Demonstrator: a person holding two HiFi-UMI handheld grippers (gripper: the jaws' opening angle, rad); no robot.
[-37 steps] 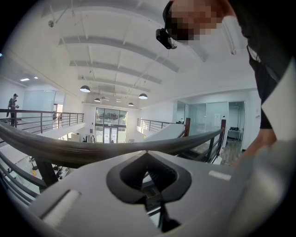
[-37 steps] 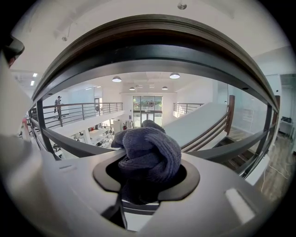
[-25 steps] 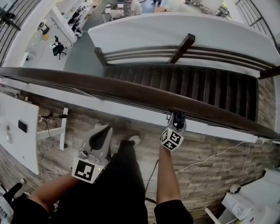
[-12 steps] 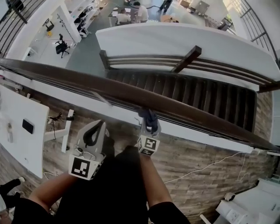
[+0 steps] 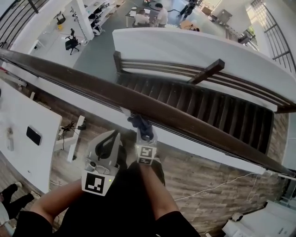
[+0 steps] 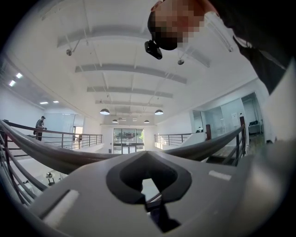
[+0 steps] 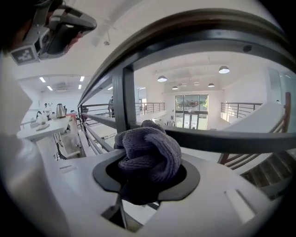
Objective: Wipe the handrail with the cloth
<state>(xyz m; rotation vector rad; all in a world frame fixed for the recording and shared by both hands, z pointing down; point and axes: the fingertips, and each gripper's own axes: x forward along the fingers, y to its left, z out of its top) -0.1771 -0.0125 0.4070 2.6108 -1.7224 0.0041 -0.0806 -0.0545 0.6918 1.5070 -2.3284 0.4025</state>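
The dark wooden handrail runs diagonally from upper left to lower right in the head view. My right gripper is shut on a bunched dark purple cloth, which sits at the rail's near edge, just under it. In the right gripper view the cloth bulges out of the right gripper, with the handrail arching overhead. My left gripper hangs below the rail, left of the right one, shut and holding nothing. The left gripper points up toward the ceiling, the handrail crossing behind it.
Beyond the rail a dark staircase drops to a lower floor where people sit at desks. A white desk stands at my left. A thin cable lies on the wood floor. A black railing post stands under the rail.
My right gripper has slid left along the handrail with the cloth in it. The left gripper has stayed roughly where it was, below the rail.
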